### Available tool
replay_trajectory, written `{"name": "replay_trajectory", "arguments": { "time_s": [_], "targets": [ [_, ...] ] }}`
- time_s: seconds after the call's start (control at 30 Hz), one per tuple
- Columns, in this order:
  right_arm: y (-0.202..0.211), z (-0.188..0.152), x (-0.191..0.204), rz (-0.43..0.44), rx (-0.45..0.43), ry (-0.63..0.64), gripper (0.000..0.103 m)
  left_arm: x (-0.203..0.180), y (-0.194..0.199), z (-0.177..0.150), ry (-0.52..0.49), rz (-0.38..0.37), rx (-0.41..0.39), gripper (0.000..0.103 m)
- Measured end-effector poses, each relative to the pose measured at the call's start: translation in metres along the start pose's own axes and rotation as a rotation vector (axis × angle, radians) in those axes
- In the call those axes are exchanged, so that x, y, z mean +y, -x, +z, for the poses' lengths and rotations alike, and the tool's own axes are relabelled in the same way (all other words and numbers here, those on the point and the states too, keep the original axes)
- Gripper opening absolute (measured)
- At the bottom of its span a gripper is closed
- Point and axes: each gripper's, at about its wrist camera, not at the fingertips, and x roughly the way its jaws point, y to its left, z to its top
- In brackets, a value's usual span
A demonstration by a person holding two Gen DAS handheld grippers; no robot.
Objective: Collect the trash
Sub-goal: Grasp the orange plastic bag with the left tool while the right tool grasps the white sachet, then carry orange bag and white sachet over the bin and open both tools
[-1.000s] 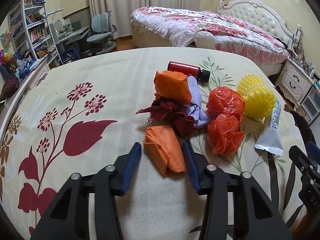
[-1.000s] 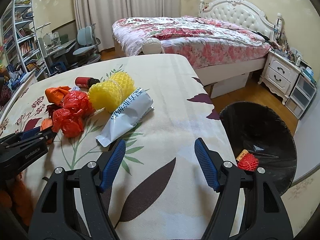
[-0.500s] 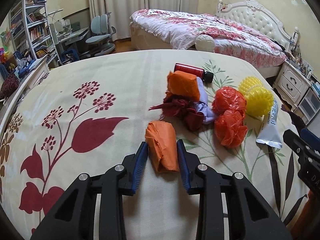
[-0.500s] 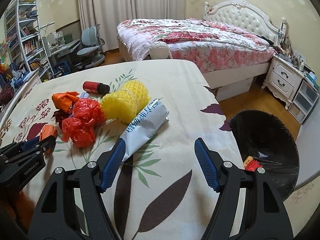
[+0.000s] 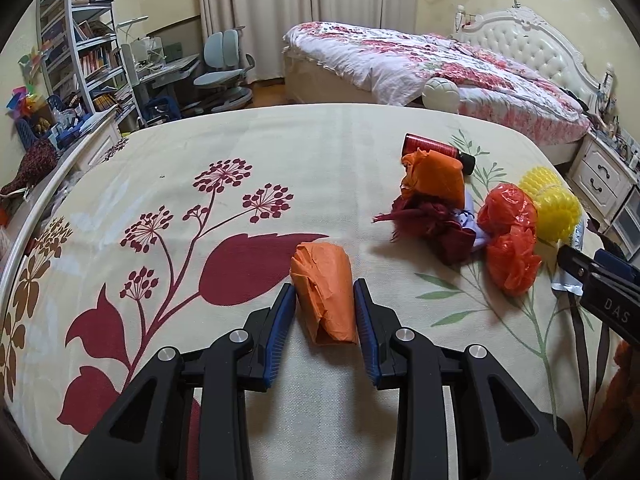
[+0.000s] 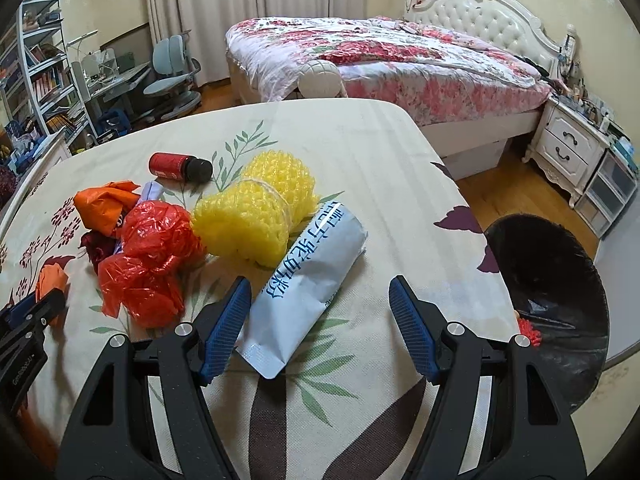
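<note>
**Orange wad between the left fingers, trash heap half hidden**

Orange paper wad point(image 5: 326, 294) lies mid-surface on the flowered cloth point(image 5: 280, 152), flanked by the left gripper point(image 5: 324, 322), whose fingers have just been closing and now press its sides. A second orange wad point(image 5: 434, 176) sits toward the far right corner, covering part of the one red bottle point(image 5: 438, 150). Two red plastic bags point(image 6: 154, 256) overlap a dark red rag point(image 5: 430, 226) and a mostly hidden pale scrap. One yellow foam net point(image 6: 256, 210), one grey pouch point(image 6: 310, 286). The right gripper point(image 6: 320, 328) hangs spread, empty, beside the pouch. Past the right edge, a black bin point(image 6: 560, 280), its contents cut off
</note>
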Motion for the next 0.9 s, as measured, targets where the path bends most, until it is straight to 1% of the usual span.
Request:
{"name": "replay_trajectory", "arguments": {
  "time_s": [0.27,0.4,0.5,0.57,0.6,0.63,0.9],
  "targets": [
    [0.006,-0.008,-0.020,-0.029,0.009,-0.017,0.069,0.003,-0.002,0.000,0.008,-0.004,0.002,0.033],
    [0.002,-0.006,-0.023,-0.022,0.018,-0.023,0.061,0.005,-0.002,0.000,0.012,-0.005,0.006,0.033],
    [-0.001,-0.003,-0.021,-0.005,0.018,-0.012,0.057,0.005,-0.002,-0.001,0.010,-0.004,0.005,0.033],
    [-0.004,-0.002,-0.020,0.010,0.026,-0.006,0.047,0.005,-0.002,-0.001,0.010,-0.003,0.005,0.033],
    [-0.005,-0.002,-0.020,0.021,0.034,-0.006,0.037,0.005,-0.002,-0.001,0.009,-0.002,0.005,0.033],
    [-0.005,-0.003,-0.020,0.017,0.029,-0.003,0.035,0.006,-0.002,-0.001,0.009,-0.001,0.004,0.033],
    [0.008,-0.013,-0.023,0.023,0.026,0.001,0.032,0.003,0.004,-0.005,0.001,0.003,-0.013,0.033]
  ]
}}
